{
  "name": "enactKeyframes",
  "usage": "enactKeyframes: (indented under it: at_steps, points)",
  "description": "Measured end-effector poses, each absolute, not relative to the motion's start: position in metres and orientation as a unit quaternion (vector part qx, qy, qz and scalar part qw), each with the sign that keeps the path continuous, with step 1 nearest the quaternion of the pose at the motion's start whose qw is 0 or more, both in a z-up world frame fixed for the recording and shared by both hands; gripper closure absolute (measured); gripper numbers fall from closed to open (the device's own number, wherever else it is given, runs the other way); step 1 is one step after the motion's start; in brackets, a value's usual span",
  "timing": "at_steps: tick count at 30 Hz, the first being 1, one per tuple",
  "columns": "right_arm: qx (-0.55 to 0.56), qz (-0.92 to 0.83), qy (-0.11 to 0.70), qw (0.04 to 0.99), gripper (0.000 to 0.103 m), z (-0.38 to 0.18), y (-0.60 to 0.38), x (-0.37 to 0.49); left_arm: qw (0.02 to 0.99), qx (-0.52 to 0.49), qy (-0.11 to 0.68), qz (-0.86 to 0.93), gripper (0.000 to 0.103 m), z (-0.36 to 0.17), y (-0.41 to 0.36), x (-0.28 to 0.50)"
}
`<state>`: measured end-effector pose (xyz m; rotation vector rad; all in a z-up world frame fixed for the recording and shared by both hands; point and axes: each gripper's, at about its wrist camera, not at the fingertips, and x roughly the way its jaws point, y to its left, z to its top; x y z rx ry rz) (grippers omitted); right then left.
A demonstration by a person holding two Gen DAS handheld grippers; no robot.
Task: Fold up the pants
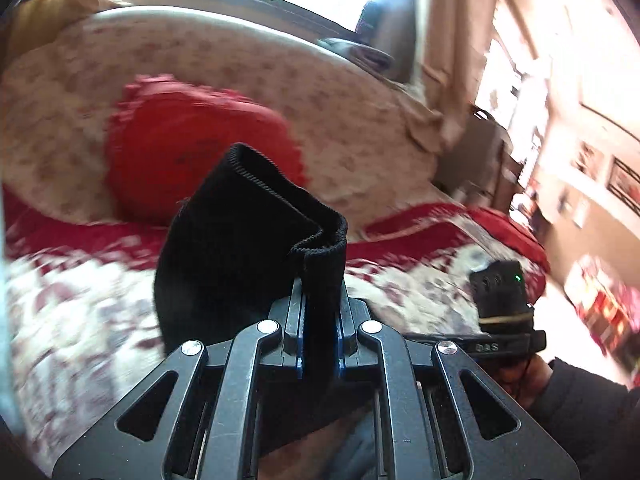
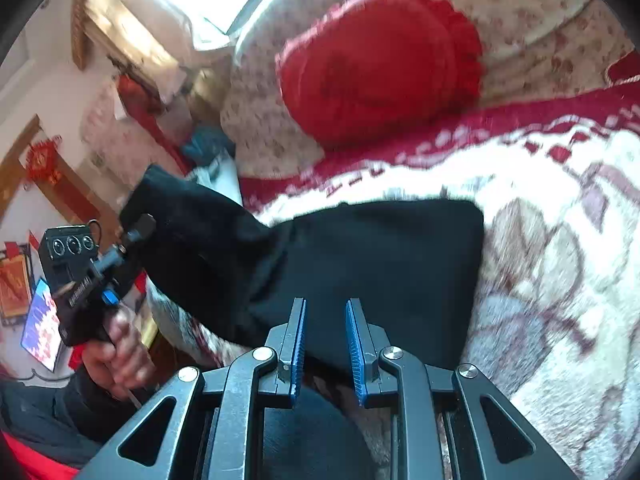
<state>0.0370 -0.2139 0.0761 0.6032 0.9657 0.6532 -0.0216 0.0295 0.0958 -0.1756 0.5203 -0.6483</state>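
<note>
The left gripper [image 1: 320, 300] is clamped on the ribbed cuff of the black pants [image 2: 360, 272], lifting that end off the blanket [image 2: 540, 280]. The right gripper [image 2: 326, 332] hangs with its jaws narrowly apart and nothing between them, just above the near edge of the pants. The rest of the pants lies flat on the blanket, with bare blanket to the right. Farther back a red cushion [image 2: 380, 64] leans against the flowered backrest [image 1: 240, 64].

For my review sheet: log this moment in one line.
stage: folding | left gripper: shut on black pants hem, lifted | right gripper: open, empty, above pants | surface: patterned blanket
</note>
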Motion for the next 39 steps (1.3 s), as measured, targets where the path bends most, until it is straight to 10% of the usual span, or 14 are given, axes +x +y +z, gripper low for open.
enactKeyframes:
  at_steps: [17, 23, 31, 39]
  points:
    - [0.391, 0.158, 0.429, 0.799, 0.085, 0.059, -0.28, 0.036, 0.789, 0.044, 0.454, -0.412, 0.092, 0.041, -0.111, 0.024]
    - [0.391, 0.124, 0.43, 0.805, 0.085, 0.058, -0.289, 0.035, 0.756, -0.027, 0.472, -0.453, 0.057, 0.055, -0.095, 0.021]
    - [0.279, 0.147, 0.338, 0.886, 0.085, 0.112, -0.275, 0.014, 0.807, -0.141, 0.391, -0.419, 0.053, 0.079, 0.015, -0.016]
    - [0.174, 0.285, 0.407, 0.85, 0.085, 0.111, -0.203, 0.007, 0.805, -0.154, 0.476, -0.319, 0.098, 0.011, 0.027, -0.006]
